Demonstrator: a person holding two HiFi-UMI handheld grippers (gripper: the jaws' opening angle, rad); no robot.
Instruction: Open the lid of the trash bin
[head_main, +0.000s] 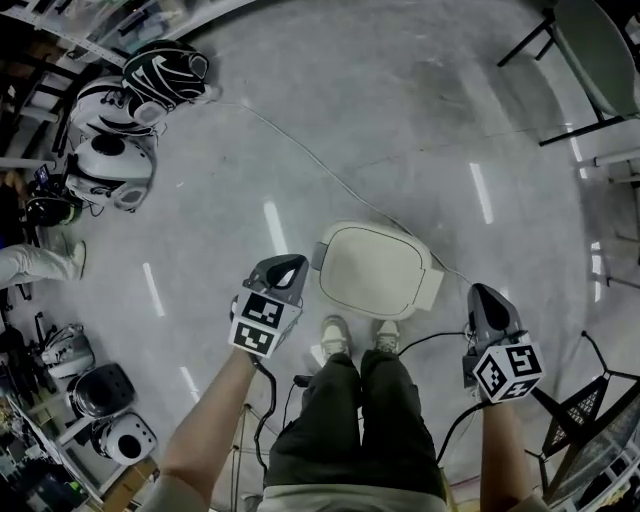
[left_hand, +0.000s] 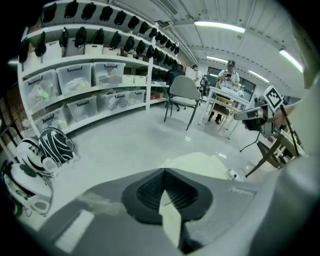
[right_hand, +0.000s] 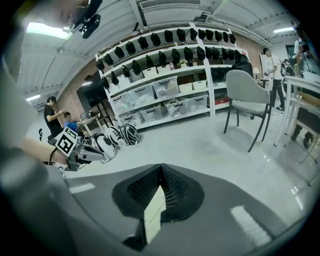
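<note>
The trash bin stands on the floor just ahead of the person's feet, its cream lid (head_main: 378, 268) down flat. My left gripper (head_main: 289, 263) hovers at the lid's left edge, jaws shut with nothing between them. My right gripper (head_main: 487, 293) hangs to the right of the bin, apart from it, also shut and empty. In the left gripper view the shut tips (left_hand: 164, 171) point over the pale lid (left_hand: 200, 162). The right gripper view shows shut tips (right_hand: 161, 167) over bare floor, with the left gripper (right_hand: 75, 150) off to the left.
Several helmets (head_main: 130, 110) lie on the floor at the far left. A thin cable (head_main: 330, 170) runs across the floor to the bin. A chair (head_main: 590, 60) stands at the top right, a dark folding stand (head_main: 590, 410) at the lower right. Shelves (left_hand: 90, 75) line the wall.
</note>
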